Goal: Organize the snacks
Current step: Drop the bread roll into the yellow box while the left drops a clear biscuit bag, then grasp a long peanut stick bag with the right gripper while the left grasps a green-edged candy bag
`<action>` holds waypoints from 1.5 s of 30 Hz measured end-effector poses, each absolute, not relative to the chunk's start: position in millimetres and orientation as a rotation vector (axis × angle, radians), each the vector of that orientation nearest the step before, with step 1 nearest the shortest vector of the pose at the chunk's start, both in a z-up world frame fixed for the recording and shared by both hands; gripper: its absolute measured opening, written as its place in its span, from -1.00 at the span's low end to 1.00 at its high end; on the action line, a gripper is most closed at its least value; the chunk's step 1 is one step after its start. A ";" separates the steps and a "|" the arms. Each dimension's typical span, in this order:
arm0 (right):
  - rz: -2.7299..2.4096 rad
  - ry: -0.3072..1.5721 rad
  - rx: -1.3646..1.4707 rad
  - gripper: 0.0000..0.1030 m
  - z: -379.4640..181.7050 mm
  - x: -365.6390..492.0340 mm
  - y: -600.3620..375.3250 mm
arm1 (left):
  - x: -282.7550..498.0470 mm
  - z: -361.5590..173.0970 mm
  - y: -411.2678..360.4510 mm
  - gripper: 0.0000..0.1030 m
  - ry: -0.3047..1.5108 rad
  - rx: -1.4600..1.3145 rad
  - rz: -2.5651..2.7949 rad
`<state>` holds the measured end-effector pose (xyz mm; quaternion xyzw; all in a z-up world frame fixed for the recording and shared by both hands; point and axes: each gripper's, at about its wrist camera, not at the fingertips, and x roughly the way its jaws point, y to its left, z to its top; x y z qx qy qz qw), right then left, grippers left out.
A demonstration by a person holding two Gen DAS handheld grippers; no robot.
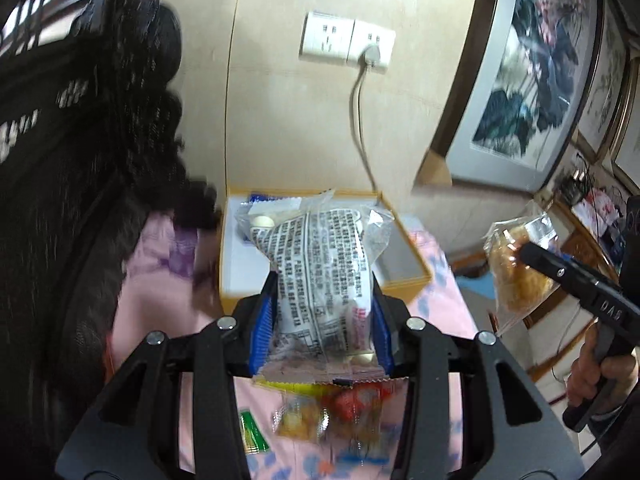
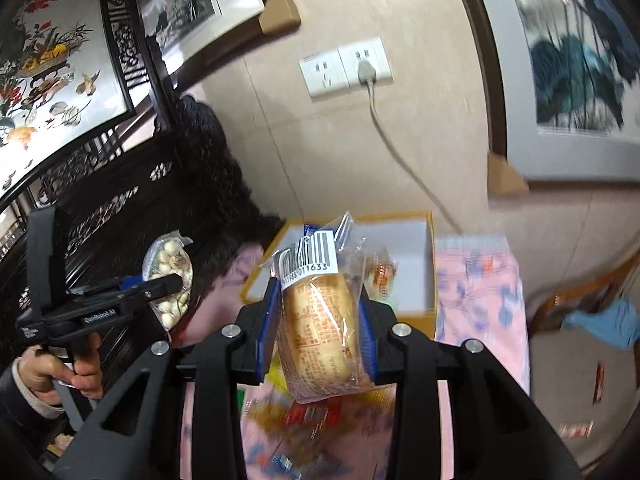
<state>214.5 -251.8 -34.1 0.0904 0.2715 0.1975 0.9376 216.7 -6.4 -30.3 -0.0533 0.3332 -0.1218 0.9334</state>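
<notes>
My left gripper (image 1: 322,280) is shut on a clear snack bag with black print (image 1: 320,264), held up in front of an open yellow-edged box (image 1: 404,280) with white inside. In the right wrist view the same bag (image 2: 170,276) shows small white balls, with the left gripper (image 2: 176,280) at the far left. My right gripper (image 2: 318,300) is shut on a wrapped bread roll with a barcode label (image 2: 316,332). That roll (image 1: 516,268) appears at the right of the left wrist view, pinched by the right gripper (image 1: 524,252). The box (image 2: 416,312) holds a few packets.
Loose snack packets (image 1: 316,416) lie on the pink flowered cloth (image 1: 160,300) below both grippers. A dark carved wooden screen (image 1: 60,160) stands at the left. A wall socket with a plugged cable (image 1: 368,54) is behind the box. Framed pictures (image 1: 532,76) lean at the right.
</notes>
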 end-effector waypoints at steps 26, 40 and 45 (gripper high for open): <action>0.292 0.560 0.053 0.45 -58.6 253.7 -244.0 | 252.6 -36.1 -10.6 0.87 0.640 -0.125 -0.116; 0.262 0.684 0.052 0.45 -107.0 197.6 -244.1 | 159.1 -77.0 -15.5 0.87 0.745 -0.157 -0.161; 0.250 0.771 0.024 0.47 -142.1 196.8 -252.9 | 135.7 -100.9 -6.4 0.88 0.801 -0.155 -0.141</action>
